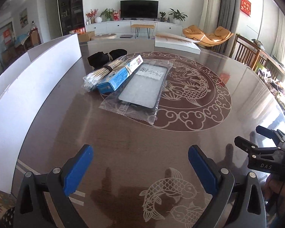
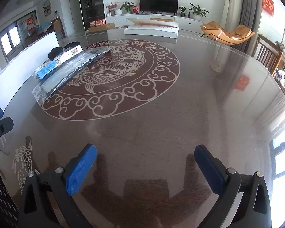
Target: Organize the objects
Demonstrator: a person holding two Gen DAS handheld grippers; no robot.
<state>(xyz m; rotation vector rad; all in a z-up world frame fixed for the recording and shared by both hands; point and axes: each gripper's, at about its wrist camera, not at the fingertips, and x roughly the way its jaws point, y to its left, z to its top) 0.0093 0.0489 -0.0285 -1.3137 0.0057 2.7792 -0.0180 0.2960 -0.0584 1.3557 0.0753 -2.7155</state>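
A phone case in a clear plastic bag lies on the glass table, left of centre; the right wrist view shows the bag at far left. A blue box leans on it, with a bundle of cotton swabs beside and a black cloth roll behind. My left gripper is open, well short of these things, nothing between its blue pads. My right gripper is open over bare table, far right of the pile. The blue box shows there too.
A white open box stands along the table's left edge. A flat white box lies at the far edge. The table has koi patterns under glass. The right gripper's body appears at the left view's right edge. Wooden chairs stand at right.
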